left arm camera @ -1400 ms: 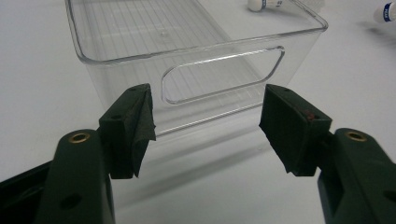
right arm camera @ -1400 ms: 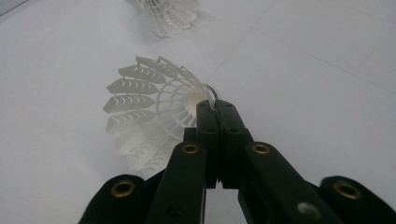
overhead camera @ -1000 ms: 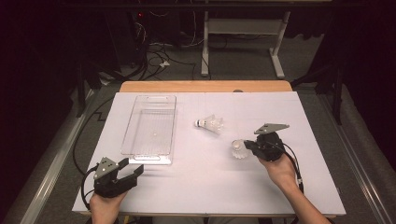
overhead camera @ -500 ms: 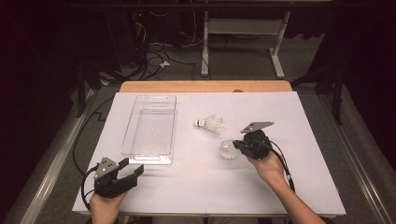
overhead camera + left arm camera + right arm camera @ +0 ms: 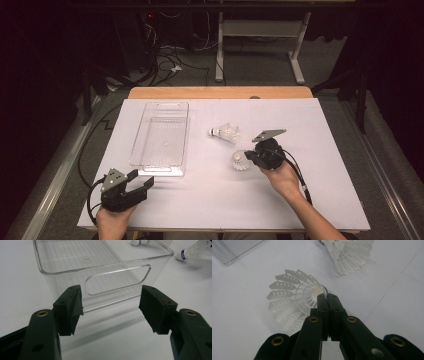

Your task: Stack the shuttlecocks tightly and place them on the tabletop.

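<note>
the white plastic shuttlecock [image 5: 292, 298] is pinched at its cork end, its skirt pointing away, near the middle of the tabletop [image 5: 320, 200].

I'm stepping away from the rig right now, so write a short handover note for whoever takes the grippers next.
Right gripper: shut on the held shuttlecock, gripped at its cork end, right of the clear bin.
Left gripper: open, holding nothing, near the table edge and facing the bin's near end wall.
Second shuttlecock lies on the white table, between the bin and the right gripper.
Done: one shuttlecock gripped. The bin holds nothing.
Left, probably: put the held one in the bin, then the second.
</note>
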A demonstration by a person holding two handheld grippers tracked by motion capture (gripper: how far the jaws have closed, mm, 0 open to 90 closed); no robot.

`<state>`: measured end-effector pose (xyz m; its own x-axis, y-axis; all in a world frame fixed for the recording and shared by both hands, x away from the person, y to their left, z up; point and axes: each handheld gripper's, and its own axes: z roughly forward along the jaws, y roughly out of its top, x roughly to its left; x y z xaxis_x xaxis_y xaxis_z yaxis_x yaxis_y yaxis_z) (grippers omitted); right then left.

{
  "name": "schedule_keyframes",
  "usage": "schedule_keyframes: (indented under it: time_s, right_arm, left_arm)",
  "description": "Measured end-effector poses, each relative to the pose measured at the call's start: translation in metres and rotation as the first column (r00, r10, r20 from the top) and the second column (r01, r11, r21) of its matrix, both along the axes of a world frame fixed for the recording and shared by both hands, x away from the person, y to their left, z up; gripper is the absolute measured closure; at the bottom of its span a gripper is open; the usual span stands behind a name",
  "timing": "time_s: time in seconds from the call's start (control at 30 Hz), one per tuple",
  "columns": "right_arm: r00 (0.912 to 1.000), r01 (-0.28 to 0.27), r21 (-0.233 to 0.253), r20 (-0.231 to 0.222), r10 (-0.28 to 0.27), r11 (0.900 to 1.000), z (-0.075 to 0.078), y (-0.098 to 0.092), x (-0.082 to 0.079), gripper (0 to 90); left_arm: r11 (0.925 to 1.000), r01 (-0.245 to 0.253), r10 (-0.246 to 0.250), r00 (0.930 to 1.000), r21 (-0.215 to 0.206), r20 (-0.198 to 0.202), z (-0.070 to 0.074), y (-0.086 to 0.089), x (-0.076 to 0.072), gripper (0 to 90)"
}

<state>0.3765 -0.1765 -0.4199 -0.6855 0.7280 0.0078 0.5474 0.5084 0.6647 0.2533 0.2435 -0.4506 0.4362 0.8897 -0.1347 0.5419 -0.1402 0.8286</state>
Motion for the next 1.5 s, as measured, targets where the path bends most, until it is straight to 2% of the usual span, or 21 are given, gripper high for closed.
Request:
schedule_keyframes:
  time_s: [0.73, 1.33, 1.5]
  right_arm:
    - [0.9981, 0.061, -0.013, 0.002, -0.061, 0.998, -0.008, -0.014, 0.007, 77.1]
    - [0.9932, 0.116, 0.012, 0.008, -0.117, 0.993, -0.013, -0.032, 0.016, 74.4]
    - [0.9926, 0.121, 0.001, 0.001, -0.121, 0.993, -0.016, -0.034, 0.019, 73.0]
  left_arm:
    - [1.0000, 0.001, -0.001, 1.0000, 0.000, -0.001, 0.000, 0.000, 0.000, 35.8]
    - [1.0000, 0.004, -0.004, 1.0000, 0.000, -0.002, 0.000, -0.001, 0.000, 35.8]
    - [1.0000, 0.004, -0.004, 1.0000, 0.001, -0.003, 0.000, -0.001, 0.000, 35.8]
